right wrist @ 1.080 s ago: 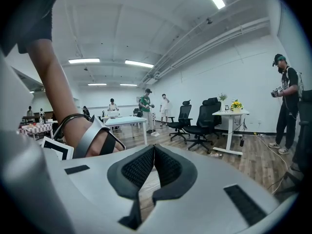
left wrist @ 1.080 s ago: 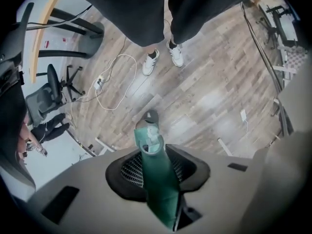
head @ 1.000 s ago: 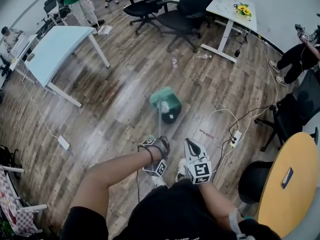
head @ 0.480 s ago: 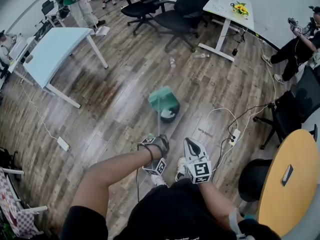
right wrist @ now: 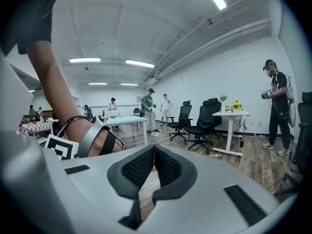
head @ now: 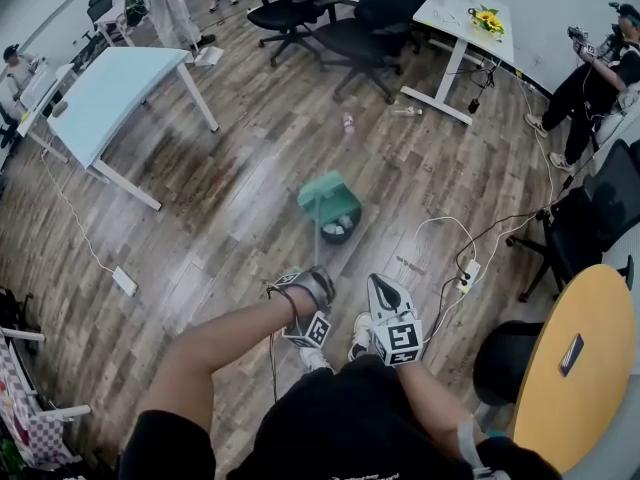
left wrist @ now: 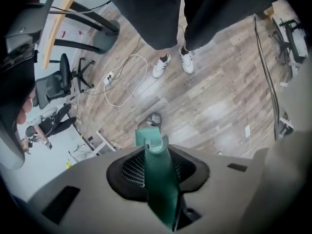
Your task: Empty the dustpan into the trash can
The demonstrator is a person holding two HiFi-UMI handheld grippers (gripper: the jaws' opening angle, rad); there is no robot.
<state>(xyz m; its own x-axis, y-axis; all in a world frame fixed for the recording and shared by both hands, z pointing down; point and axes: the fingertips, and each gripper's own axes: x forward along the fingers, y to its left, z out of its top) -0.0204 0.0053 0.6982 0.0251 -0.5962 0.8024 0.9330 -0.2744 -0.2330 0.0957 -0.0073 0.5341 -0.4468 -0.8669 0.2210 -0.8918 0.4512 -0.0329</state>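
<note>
The fingers of the left gripper are tightening on the green plastic long-handled dustpan, which is rolling off the round black trash can mid-frame, likely emptied.

**Green handle in closing jaws**

Left gripper closing its jaws on a green dustpan handle, pads against both its sides. Straight ahead, at the handle's far end, the green pan. Just beyond it, a dark trash can holding pale scraps. Farther ahead on the wooden floor, two white shoes, and off to one side a looped white cable.
</note>
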